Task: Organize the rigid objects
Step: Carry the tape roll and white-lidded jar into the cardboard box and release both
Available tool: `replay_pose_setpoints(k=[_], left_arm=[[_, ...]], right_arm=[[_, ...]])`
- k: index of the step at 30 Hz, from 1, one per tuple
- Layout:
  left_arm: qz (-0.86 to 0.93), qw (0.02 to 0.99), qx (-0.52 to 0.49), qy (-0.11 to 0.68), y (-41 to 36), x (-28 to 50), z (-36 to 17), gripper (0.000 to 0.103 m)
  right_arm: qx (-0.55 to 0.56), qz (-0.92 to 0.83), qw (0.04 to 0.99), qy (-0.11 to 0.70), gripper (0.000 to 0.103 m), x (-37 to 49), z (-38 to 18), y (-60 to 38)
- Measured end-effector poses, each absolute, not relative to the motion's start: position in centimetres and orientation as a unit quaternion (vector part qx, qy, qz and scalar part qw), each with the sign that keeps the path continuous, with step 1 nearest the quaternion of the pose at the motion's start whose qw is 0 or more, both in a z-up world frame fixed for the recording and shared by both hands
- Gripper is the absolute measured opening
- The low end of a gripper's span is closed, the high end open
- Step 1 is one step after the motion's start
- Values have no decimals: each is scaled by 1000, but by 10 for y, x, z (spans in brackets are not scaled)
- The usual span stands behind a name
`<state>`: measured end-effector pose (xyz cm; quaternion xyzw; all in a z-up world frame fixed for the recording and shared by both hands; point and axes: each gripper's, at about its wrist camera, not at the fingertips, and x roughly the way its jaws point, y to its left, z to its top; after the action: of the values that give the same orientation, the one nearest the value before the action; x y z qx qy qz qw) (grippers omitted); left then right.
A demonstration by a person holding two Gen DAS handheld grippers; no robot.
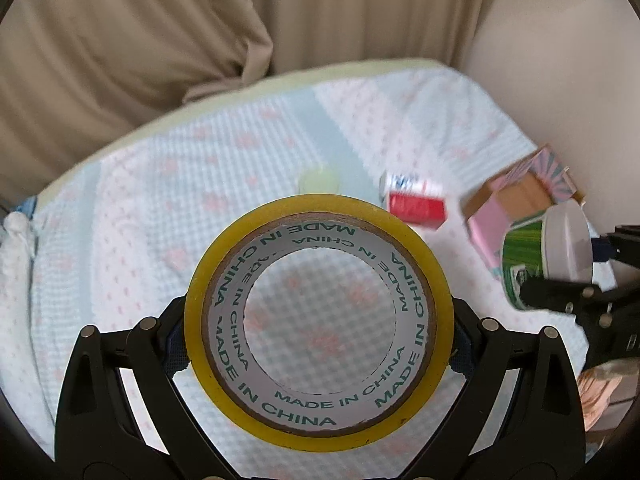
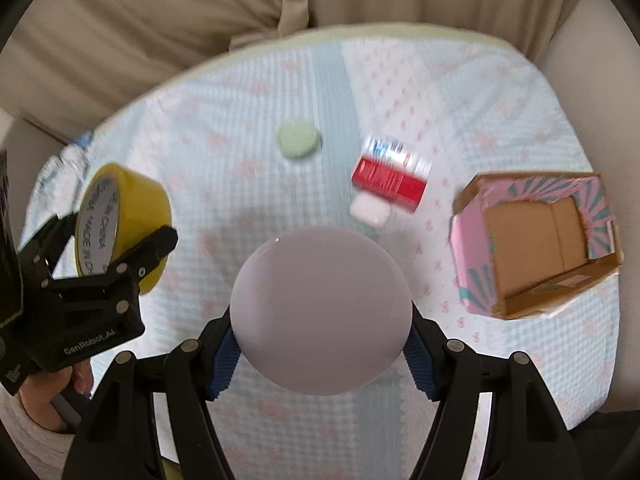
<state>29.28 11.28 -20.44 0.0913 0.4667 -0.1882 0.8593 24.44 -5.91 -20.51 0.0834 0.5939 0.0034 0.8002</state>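
The roll of yellow tape (image 1: 319,322) is pinched on edge between the fingers of the left gripper (image 1: 319,344), held above the bed. The right gripper (image 2: 320,354) clamps a green can with a white lid (image 2: 321,310), also lifted. Both items look mid-carry; the open pink box (image 2: 534,240) seems the likely destination, so the next move calls for lining up over its opening. A red carton (image 2: 390,182), a white block (image 2: 370,210) and a green cap (image 2: 298,140) lie on the dotted bedspread (image 2: 224,184), with beige curtains (image 1: 140,40) behind.

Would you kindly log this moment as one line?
left gripper: holds tape roll | right gripper: holds white-lidded jar | pink box: open
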Motion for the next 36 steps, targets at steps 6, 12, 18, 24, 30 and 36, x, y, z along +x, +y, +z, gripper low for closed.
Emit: replay_pose_setpoints(k=[6, 12, 18, 24, 30, 36], left_arm=[[-195, 872, 84, 442, 91, 272, -150, 96], [-203, 876, 77, 431, 40, 249, -121, 96], [-204, 880, 82, 422, -47, 229, -110, 96], [-207, 873, 80, 433, -152, 224, -120, 96], [-186, 860, 77, 470, -240, 235, -152, 96], [-168, 834, 81, 520, -291, 269, -205, 96]], right_arm=[[97, -6, 822, 561, 66, 229, -147, -91], [101, -26, 835, 540, 66, 208, -106, -154], [93, -34, 842, 531, 66, 192, -92, -229], [82, -29, 839, 537, 66, 185, -96, -318], [83, -25, 824, 559, 66, 198, -123, -401], [90, -14, 801, 592, 66, 227, -171, -455]])
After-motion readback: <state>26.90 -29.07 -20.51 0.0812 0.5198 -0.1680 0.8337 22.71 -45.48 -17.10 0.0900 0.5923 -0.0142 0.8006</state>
